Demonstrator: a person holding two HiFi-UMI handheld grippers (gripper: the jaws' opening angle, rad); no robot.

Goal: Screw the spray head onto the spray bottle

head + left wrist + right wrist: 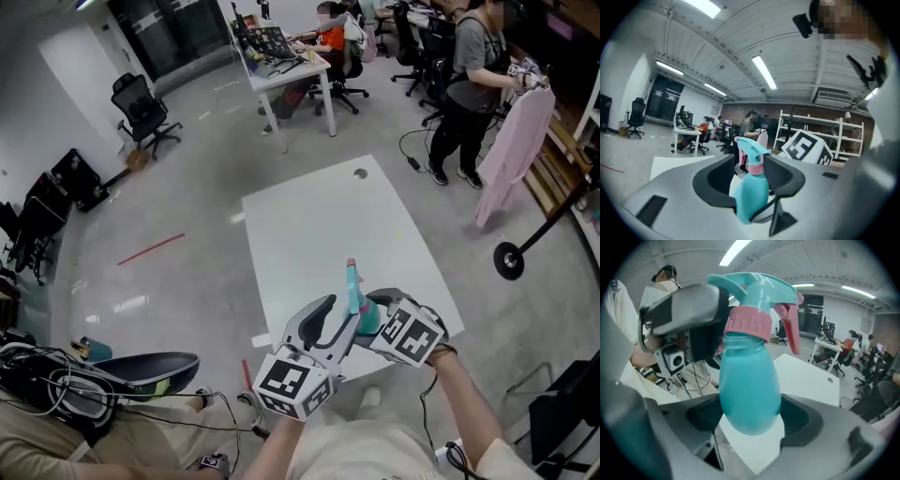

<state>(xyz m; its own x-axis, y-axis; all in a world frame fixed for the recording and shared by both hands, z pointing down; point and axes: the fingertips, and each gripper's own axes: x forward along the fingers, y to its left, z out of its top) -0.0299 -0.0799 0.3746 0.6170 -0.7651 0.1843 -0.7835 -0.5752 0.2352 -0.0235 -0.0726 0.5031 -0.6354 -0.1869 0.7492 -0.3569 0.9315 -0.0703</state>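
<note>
Gripping the bottle (pixel 750 385) in the right gripper (pixel 750 420), we judge the spray head (pixel 757 284) at 12 o'clock seated; the left gripper (pixel 750 176) stands open around its collar (pixel 755 166).

The grey left gripper (pixel 750 164) with its marker cube is pointing nearly level, its jaws seemingly standing just clear of the neck of the teal plastic spray bottle (pixel 750 385) between them. The grey right gripper (pixel 750 416) is angling downward, clamping the bottle's rounded belly. The right forearm (pixel 464 403) is reaching forward beside the left one.
</note>
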